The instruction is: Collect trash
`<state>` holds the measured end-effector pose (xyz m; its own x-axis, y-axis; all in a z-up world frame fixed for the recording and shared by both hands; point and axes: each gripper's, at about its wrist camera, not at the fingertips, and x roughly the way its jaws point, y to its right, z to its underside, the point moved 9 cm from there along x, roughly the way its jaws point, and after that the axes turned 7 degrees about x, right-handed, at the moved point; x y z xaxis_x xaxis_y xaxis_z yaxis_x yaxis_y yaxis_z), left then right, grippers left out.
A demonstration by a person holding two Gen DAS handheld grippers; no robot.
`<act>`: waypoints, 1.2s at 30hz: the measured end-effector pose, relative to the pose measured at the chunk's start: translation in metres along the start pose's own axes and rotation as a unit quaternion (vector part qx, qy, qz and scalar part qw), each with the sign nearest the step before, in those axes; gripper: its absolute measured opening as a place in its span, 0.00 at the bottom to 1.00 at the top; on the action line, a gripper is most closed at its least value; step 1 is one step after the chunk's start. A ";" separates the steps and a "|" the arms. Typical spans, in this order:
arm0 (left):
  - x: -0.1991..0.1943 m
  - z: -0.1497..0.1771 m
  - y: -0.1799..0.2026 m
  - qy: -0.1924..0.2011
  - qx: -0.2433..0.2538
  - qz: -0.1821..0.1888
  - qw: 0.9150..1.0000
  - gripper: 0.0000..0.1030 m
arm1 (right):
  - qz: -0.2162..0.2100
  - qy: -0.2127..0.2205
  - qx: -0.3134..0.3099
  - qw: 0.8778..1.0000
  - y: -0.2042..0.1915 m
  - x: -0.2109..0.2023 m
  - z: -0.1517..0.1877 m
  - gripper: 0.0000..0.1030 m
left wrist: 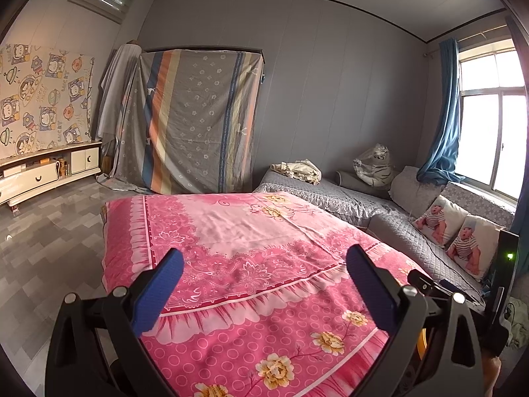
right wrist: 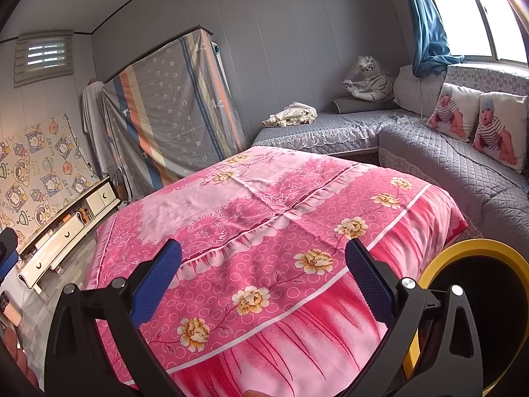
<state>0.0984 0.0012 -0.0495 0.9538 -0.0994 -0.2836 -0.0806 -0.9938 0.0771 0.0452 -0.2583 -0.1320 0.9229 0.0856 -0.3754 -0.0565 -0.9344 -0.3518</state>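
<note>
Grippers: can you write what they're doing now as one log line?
left gripper: open, empty | right gripper: open, empty | both over pink cloth | yellow-rimmed bin at right | no trash visible

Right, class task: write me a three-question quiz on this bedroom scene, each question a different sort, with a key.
1. True or false: the left gripper holds a piece of trash.
2. Which is at the lower right of the right wrist view? A) yellow-rimmed bin B) red bucket C) cardboard box
3. Fill in: the toy tiger sits on the grey ____.

Key:
1. False. Its jaws stand open over the pink bedspread, and so do the right gripper's.
2. A
3. sofa
</note>
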 end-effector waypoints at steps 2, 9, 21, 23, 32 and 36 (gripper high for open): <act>0.000 0.000 0.000 0.001 0.000 0.000 1.000 0.92 | 0.000 0.000 0.000 1.000 0.001 0.000 0.000 0.92; -0.001 -0.001 0.000 0.000 0.001 0.001 1.000 0.92 | 0.000 -0.001 0.001 1.000 0.001 0.000 0.001 0.92; 0.003 -0.002 0.003 0.001 0.002 0.004 1.000 0.92 | -0.001 -0.002 0.003 1.000 0.000 -0.001 0.001 0.92; 0.003 -0.002 0.004 0.001 0.003 0.005 1.000 0.92 | 0.000 -0.002 0.003 1.000 0.000 -0.001 0.001 0.92; 0.004 -0.002 0.005 0.000 0.004 0.007 1.000 0.92 | 0.000 -0.002 0.003 1.000 0.000 -0.001 0.001 0.92; 0.003 -0.003 0.005 0.006 -0.002 0.017 1.000 0.92 | 0.000 -0.002 0.004 1.000 0.000 -0.001 0.000 0.92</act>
<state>0.1012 -0.0042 -0.0473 0.9540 -0.1321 -0.2690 -0.1116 -0.9897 0.0901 0.0440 -0.2586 -0.1322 0.9210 0.0879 -0.3794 -0.0586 -0.9318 -0.3581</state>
